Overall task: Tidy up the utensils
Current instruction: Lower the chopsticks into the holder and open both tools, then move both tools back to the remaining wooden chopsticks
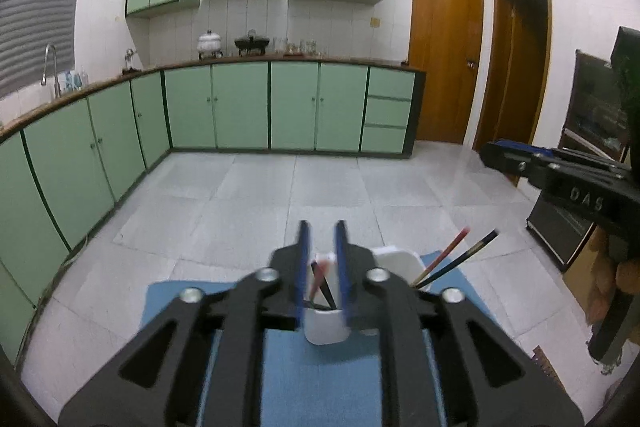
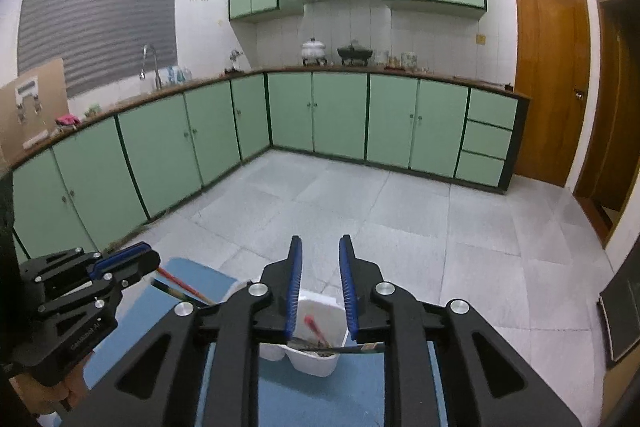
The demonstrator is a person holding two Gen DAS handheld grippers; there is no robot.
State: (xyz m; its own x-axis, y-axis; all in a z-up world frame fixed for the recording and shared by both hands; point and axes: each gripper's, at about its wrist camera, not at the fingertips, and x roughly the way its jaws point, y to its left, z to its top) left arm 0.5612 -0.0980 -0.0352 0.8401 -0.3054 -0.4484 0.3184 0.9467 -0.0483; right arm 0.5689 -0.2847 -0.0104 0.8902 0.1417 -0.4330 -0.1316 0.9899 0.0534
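Note:
A white utensil holder [image 1: 325, 327] with several compartments stands on a blue mat [image 1: 320, 367]. Red and black chopsticks [image 1: 322, 285] stand in its near compartment, and another red and black pair [image 1: 456, 259] leans out to the right. My left gripper [image 1: 323, 227] is open and empty, raised above and behind the holder. The right gripper [image 2: 320, 243] is open and empty above the holder [image 2: 316, 355], where a red-tipped stick [image 2: 314, 327] lies inside. The left gripper [image 2: 120, 259] also shows at the left of the right wrist view, beside the leaning chopsticks [image 2: 180, 285].
The mat lies on a table edge above a grey tiled floor [image 1: 320, 187]. Green kitchen cabinets [image 1: 240, 107] line the far wall and left side. Wooden doors [image 1: 444, 59] stand at the right. A dark cabinet [image 1: 592, 131] is at the far right.

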